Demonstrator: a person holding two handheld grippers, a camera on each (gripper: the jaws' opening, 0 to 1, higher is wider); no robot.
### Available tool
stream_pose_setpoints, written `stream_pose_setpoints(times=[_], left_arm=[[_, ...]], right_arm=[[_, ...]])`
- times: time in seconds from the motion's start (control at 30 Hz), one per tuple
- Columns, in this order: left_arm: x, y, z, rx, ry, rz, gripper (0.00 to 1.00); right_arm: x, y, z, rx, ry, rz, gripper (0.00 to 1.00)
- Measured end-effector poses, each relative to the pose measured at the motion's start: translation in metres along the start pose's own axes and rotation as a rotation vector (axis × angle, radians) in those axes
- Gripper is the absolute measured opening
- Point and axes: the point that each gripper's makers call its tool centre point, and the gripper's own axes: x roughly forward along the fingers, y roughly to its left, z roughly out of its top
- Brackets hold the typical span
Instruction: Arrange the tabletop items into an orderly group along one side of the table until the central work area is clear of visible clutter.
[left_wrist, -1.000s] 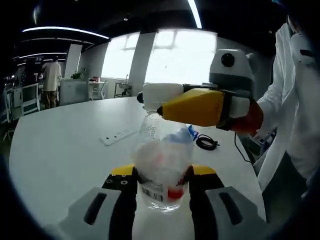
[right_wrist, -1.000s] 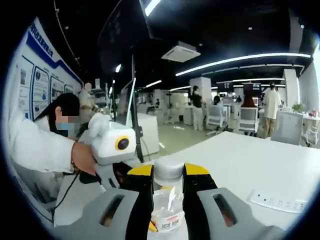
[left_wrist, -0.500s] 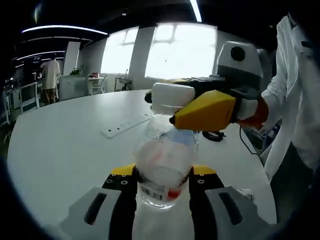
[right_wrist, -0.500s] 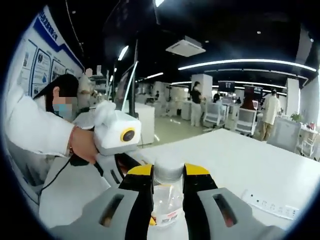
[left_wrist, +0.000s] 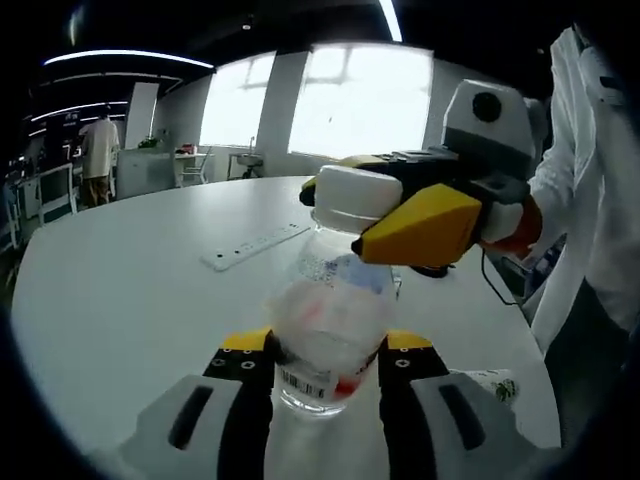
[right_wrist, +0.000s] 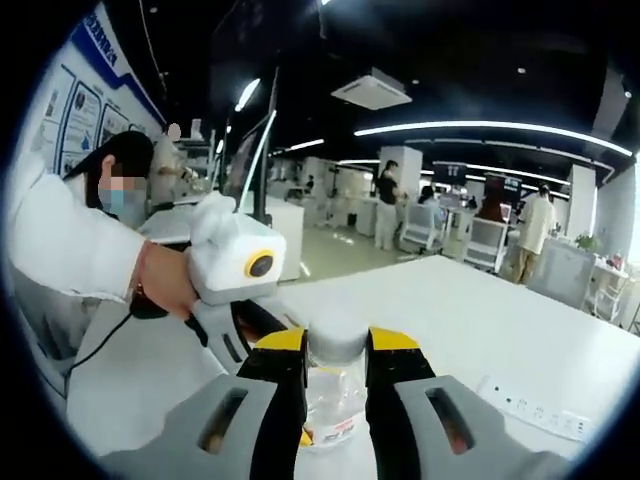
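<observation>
Clear plastic bottle w/ white cap and red-and-white label (left_wrist: 330, 325) is held up off the round white bench (left_wrist: 120, 290), caught at both ends. Left gripper (left_wrist: 325, 365): fingers clamped on the bottle's lower body, around the label. Right gripper (right_wrist: 335, 370): fingers clamped on the neck, just under the cap (right_wrist: 337, 338). In left gripper view the right gripper comes in from the right, its yellow-tipped fingers (left_wrist: 425, 222) pinching by the cap.

Risks, as I read them:
- Two grips on one thin-walled bottle. If the hands pull or twist apart, the body prob. buckles or the neck slips out of the right fingers.
- Bottle looks crumpled/cloudy inside, so the wall may give under the left fingers' squeeze and the hold go loose.
- If the cap isn't tight, a twist at the neck could loosen it; can't tell whether any liquid is inside.
- White power strip (left_wrist: 255, 245) and black coiled cable (left_wrist: 432, 270) lie on the bench beyond; setting down carelessly near them could snag the cable or knock the bottle over.
- A small labelled item (left_wrist: 490, 385) sits at the bench edge, lower right; a low sweep could push it off.
</observation>
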Motion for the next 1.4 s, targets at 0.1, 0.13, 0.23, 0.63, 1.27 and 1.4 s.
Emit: stream_pose_setpoints(times=[0.1, 0.13, 0.23, 0.63, 1.27, 1.4], left_arm=[[0.002, 0.000, -0.002, -0.006, 0.002, -0.004, 0.40], [0.002, 0.000, -0.002, -0.005, 0.004, -0.004, 0.40], [0.003, -0.001, -0.003, -0.004, 0.007, -0.005, 0.41], [0.006, -0.002, -0.003, -0.017, 0.011, 0.000, 0.42], [0.004, -0.003, -0.001, -0.046, 0.008, 0.008, 0.52], [0.003, -0.004, -0.001, -0.045, 0.009, 0.011, 0.54]], right_arm=[[0.000, 0.000, -0.002, 0.002, 0.008, 0.002, 0.19], [0.000, 0.000, -0.003, -0.003, 0.011, 0.001, 0.19], [-0.002, -0.001, -0.005, 0.001, 0.012, -0.006, 0.19], [-0.006, -0.002, -0.007, 0.002, 0.026, -0.005, 0.20], [-0.010, -0.008, -0.004, 0.046, 0.013, -0.009, 0.31], [-0.013, -0.011, -0.002, 0.064, 0.006, -0.013, 0.36]])
